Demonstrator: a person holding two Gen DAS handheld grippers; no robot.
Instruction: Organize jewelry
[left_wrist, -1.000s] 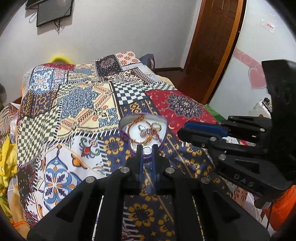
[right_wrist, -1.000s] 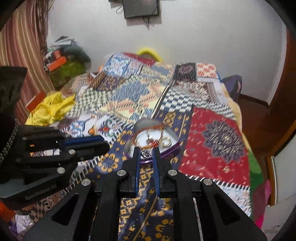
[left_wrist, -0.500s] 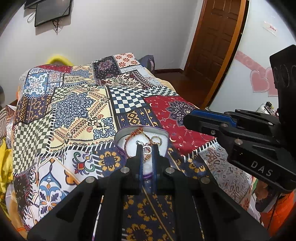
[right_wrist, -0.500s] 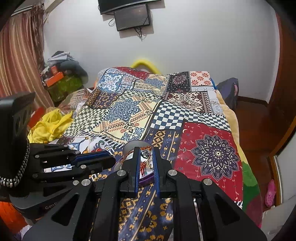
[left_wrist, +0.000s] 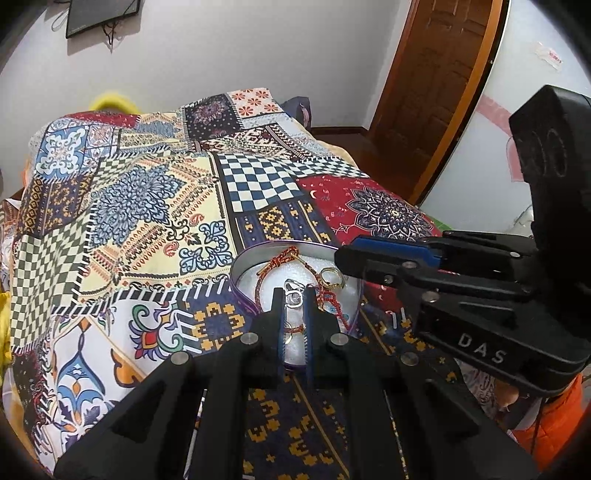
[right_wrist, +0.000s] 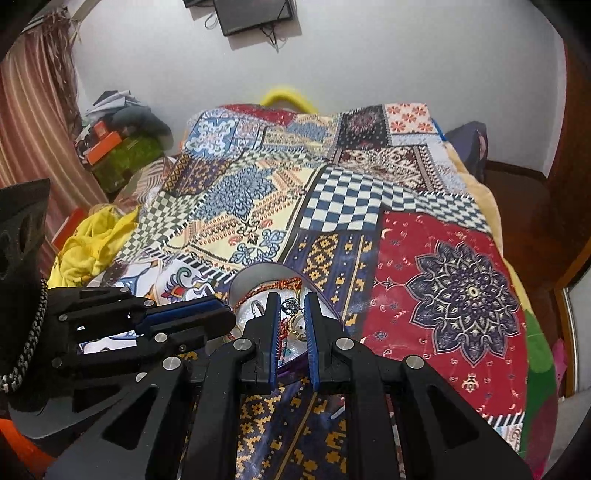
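A round tin (left_wrist: 240, 264) with a purple rim and white lining lies on the patchwork bedspread (left_wrist: 147, 206). It holds a red-and-gold cord bracelet (left_wrist: 280, 256), a gold ring (left_wrist: 331, 275) and a silver ring (left_wrist: 294, 295). My left gripper (left_wrist: 294, 295) hovers over the tin, jaws narrowly apart around the silver ring; whether they pinch it is unclear. My right gripper (right_wrist: 290, 306) is over the same tin (right_wrist: 255, 275), jaws a little apart with a dark ornate charm (right_wrist: 290, 305) between the tips. Each gripper shows in the other's view.
The bed's right edge drops to a wooden floor by a brown door (left_wrist: 436, 81). Yellow cloth (right_wrist: 92, 243) and clutter (right_wrist: 122, 144) lie left of the bed. A yellow object (right_wrist: 290, 98) sits at the headboard under a wall screen (right_wrist: 255, 14).
Both grippers have moved forward and down, so the tin now lies under their tips. The grippers have come closer together.
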